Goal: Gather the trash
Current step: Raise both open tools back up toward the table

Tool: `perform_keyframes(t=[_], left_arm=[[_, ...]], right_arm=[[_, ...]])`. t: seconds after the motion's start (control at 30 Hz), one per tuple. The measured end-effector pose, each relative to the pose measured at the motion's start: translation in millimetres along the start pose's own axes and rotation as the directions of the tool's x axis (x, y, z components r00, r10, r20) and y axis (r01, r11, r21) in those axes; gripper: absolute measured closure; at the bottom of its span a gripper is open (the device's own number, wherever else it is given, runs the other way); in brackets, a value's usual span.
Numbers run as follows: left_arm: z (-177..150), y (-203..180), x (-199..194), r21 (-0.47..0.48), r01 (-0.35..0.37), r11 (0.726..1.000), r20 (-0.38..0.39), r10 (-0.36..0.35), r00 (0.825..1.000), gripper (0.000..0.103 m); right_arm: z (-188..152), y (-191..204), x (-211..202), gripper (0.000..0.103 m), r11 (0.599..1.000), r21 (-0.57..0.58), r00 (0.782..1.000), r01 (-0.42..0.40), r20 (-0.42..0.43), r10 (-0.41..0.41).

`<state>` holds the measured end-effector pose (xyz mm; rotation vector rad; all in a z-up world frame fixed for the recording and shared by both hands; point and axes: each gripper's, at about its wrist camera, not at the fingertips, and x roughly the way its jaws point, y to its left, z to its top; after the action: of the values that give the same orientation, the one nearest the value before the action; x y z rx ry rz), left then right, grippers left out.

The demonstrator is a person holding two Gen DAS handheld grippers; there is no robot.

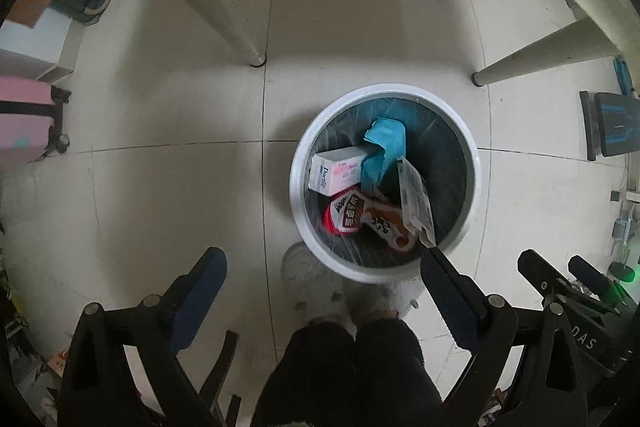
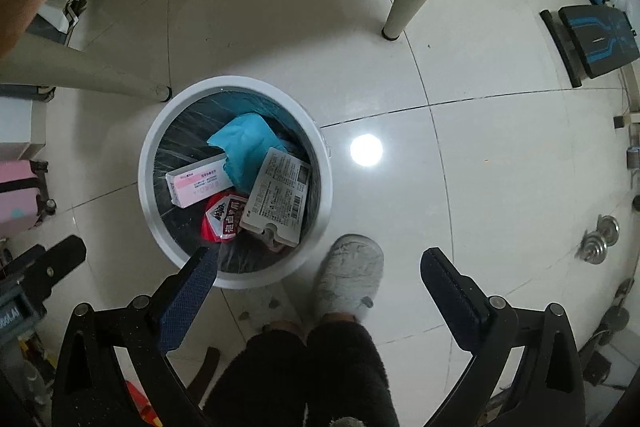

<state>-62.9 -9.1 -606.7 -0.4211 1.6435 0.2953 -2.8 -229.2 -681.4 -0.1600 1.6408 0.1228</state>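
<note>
- The left gripper point(image 1: 322, 269) points straight down at the floor, and its jaws stand wide apart with nothing between them.
- The right gripper point(image 2: 316, 267) also points down, spread wide and empty.
- The bin point(image 1: 298, 187) is round and white with a dark liner; it stands on the pale tiled floor point(image 1: 160, 107), near two table legs.
- Inside the bin lie a blue crumpled paper point(image 1: 384, 151), a white and pink box point(image 1: 336, 171), a red snack wrapper point(image 1: 344, 215) and a flat grey card package point(image 2: 278, 195).
- The card package leans on the right wall of the bin, above the wrappers.
- In the left view the right finger tip seems to overlap the near rim of the bin; I cannot tell if it touches.
- A grey slipper point(image 2: 348, 275) stands just beside the near side of the bin.
- A pink suitcase point(image 1: 24, 119) is far at the left.
</note>
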Motion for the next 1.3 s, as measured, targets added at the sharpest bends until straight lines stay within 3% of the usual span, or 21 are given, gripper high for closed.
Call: perform_keyframes(t=[0.43,1.03,1.13,1.3], left_arm=[[-24,-7,-84,0.006,0.009,1.000,0.050,-0.010,0.999,0.004],[-67,-18,-271,0.066,0.027,0.997,0.129,-0.035,0.991,0.004],[-69,-16,-309,0.069,0.034,0.997,0.177,-0.046,0.983,0.004],[-52,-16,-372,0.056,0.050,0.997,0.300,-0.064,0.952,0.004]], right_arm=[[-20,1,-81,0.000,0.998,-0.051,0.999,0.022,0.031,-0.021],[-69,3,-308,0.000,0.998,-0.053,0.993,-0.027,0.115,0.033],[-77,3,-347,0.000,0.998,-0.043,0.991,-0.048,0.126,0.053],[-69,3,-419,0.000,0.994,-0.031,0.975,-0.105,0.193,0.109]])
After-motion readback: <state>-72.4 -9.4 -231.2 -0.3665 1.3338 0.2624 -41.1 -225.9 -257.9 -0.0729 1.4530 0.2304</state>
